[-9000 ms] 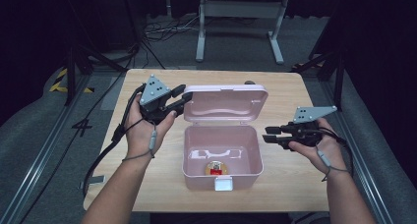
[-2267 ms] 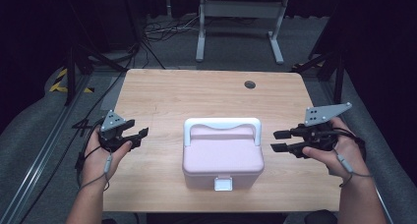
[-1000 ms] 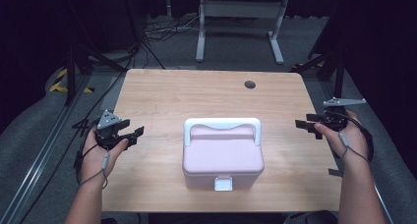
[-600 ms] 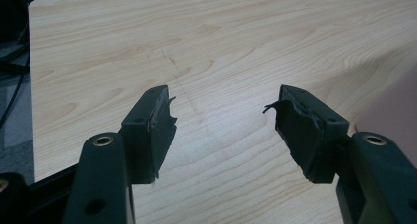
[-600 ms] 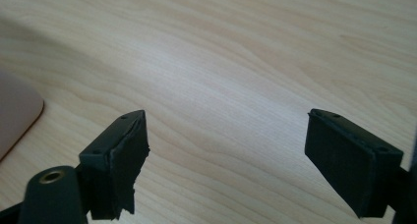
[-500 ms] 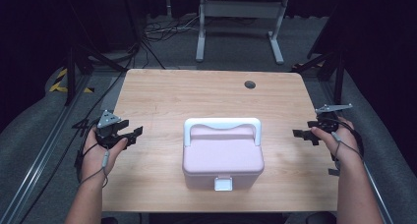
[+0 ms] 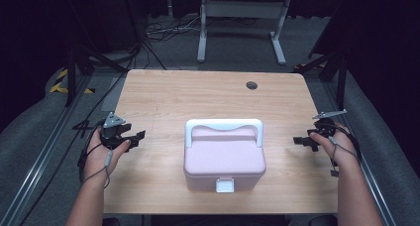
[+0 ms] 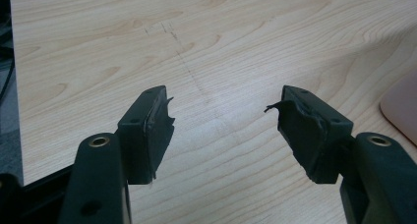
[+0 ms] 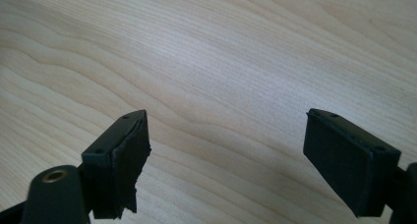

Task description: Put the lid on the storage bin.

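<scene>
A pink box (image 7: 224, 156) with a white handle (image 7: 223, 124) and a white front latch (image 7: 224, 186) stands shut in the middle of the wooden table (image 7: 198, 92). My left gripper (image 7: 136, 137) rests low at the table's left side, well apart from the box, open with nothing between its jaws (image 8: 221, 106). A corner of the box (image 8: 401, 111) shows at the right edge of the left gripper view. My right gripper (image 7: 299, 141) is low over the table's right edge, pointing toward the box. Its jaws have just been opening and stand wide over bare wood (image 9: 226, 126).
A round cable hole (image 7: 251, 85) sits in the tabletop at the back right. Behind the table a white stand (image 7: 242, 18) and loose cables (image 7: 163, 30) lie on the floor. Dark metal rails (image 7: 44, 156) run along both sides.
The box lid, open in the oldest frame, is now shut. My left hand came down to the table's left side. Over the last second my right hand sank toward the tabletop.
</scene>
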